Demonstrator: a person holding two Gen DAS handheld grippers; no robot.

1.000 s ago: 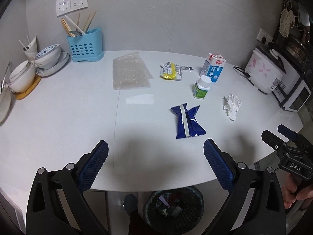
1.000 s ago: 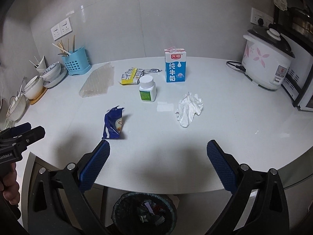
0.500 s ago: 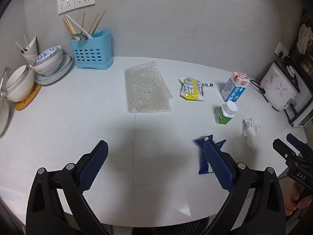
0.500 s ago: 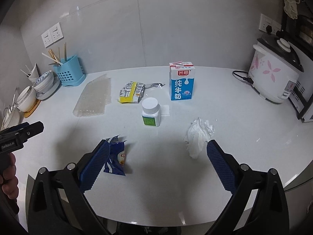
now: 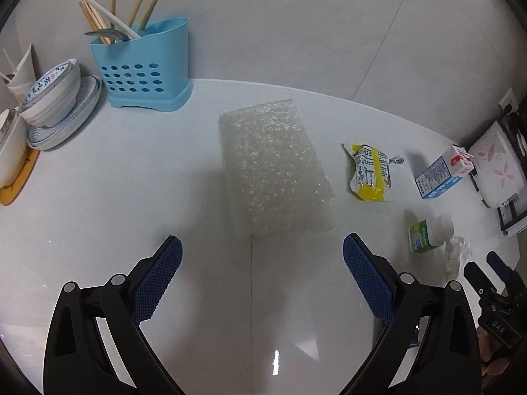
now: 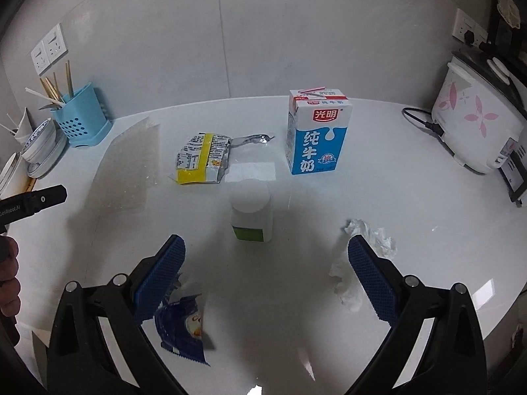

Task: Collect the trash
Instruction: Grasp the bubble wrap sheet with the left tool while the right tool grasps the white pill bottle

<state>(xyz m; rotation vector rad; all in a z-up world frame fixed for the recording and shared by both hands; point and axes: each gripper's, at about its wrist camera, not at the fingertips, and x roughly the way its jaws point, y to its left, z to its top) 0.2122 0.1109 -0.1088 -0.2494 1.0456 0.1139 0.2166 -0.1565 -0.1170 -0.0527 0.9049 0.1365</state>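
My left gripper (image 5: 262, 250) is open over the white table, just short of a sheet of bubble wrap (image 5: 275, 171). A yellow snack wrapper (image 5: 370, 172) lies to its right. My right gripper (image 6: 266, 251) is open too, facing a small white bottle with a green label (image 6: 252, 212). A blue wrapper (image 6: 182, 326) lies under its left finger, and a crumpled tissue (image 6: 370, 240) beside its right finger. Behind stand a blue milk carton (image 6: 316, 138) and the yellow snack wrapper (image 6: 201, 159). Neither gripper holds anything.
A blue utensil holder (image 5: 141, 65) and stacked bowls (image 5: 56, 98) sit at the back left. A rice cooker (image 6: 474, 125) with its cord stands at the right. The other gripper (image 6: 29, 202) and a hand show at the left edge.
Both grippers have moved forward over the table. The bin below the table edge has dropped out of view. The bubble wrap and the bottle now loom closer.
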